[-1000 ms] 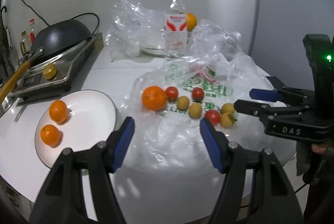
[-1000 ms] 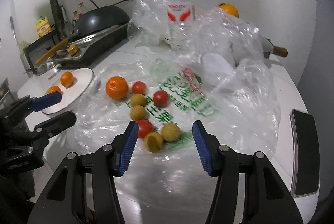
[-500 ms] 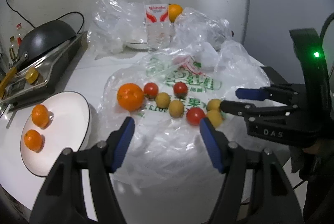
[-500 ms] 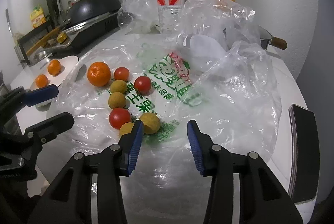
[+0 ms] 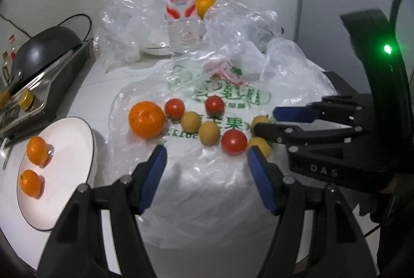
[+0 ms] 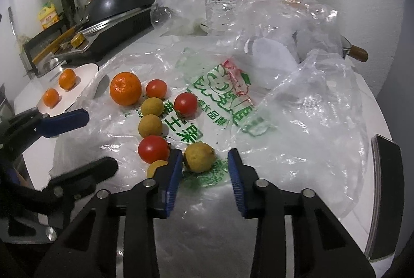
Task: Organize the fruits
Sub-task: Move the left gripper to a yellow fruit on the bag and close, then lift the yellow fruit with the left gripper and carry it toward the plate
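Note:
Fruit lies on a flat clear plastic bag (image 5: pixel 207 174): a large orange (image 5: pixel 146 119) (image 6: pixel 125 88), three red tomatoes and several small yellow-brown fruits. A white plate (image 5: pixel 69 148) (image 6: pixel 82 73) at the left holds two small oranges (image 5: pixel 38 154). My right gripper (image 6: pixel 203 161) is open, its blue pads on either side of a yellow fruit (image 6: pixel 199 157) without touching it; in the left wrist view this gripper (image 5: pixel 269 120) reaches in from the right. My left gripper (image 5: pixel 205 156) is open and empty, just in front of the fruit row.
A water bottle (image 5: pixel 179 11) stands at the back among crumpled clear bags, with another orange (image 5: pixel 205 3) behind. A black wok (image 5: pixel 44 42) sits on a cooker at the left. A dark flat object (image 6: pixel 385 197) lies at the right table edge.
Both grippers have moved forward toward the fruit. The right gripper's pads have come around the nearest yellow fruit. The fruit has not moved.

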The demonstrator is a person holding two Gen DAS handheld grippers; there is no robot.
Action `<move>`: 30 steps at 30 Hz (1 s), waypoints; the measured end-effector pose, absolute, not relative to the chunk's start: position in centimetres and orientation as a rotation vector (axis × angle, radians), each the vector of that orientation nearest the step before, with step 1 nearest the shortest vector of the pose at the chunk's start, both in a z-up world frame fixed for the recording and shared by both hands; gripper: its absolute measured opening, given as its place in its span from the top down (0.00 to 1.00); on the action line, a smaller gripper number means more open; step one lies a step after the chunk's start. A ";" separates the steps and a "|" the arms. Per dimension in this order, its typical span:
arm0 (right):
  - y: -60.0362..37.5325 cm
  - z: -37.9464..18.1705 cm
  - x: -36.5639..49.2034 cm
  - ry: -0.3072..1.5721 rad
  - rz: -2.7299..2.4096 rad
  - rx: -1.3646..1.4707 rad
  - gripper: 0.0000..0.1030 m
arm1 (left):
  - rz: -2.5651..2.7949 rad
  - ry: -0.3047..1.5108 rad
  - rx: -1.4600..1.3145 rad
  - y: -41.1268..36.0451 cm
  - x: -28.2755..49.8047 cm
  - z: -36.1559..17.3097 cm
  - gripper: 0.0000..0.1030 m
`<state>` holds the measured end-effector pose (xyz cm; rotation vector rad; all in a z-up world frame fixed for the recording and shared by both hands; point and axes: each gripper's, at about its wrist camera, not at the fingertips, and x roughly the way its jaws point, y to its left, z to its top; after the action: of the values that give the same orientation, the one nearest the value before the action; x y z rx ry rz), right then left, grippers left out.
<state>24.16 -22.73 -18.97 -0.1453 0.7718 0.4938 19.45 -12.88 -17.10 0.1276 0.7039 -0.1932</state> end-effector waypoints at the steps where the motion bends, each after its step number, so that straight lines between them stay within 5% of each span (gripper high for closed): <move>1: -22.6 -19.1 24.3 0.777 0.496 -0.150 0.68 | -0.196 0.705 0.135 -13.1 19.5 -17.2 0.36; 20: -26.0 -17.9 24.1 0.721 0.489 -0.075 0.73 | -0.231 0.715 0.194 -15.7 21.9 -18.1 0.37; 22: -26.4 -17.9 24.1 0.717 0.490 -0.062 0.73 | -0.237 0.713 0.199 -16.0 22.1 -18.2 0.46; 30: -27.6 -17.9 23.9 0.707 0.492 -0.035 0.73 | -0.270 0.708 0.231 -16.5 22.2 -18.3 0.55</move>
<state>23.89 -27.60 -17.87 -0.0354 0.7069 0.4919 22.23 -16.52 -18.26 0.2306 0.7084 -0.2703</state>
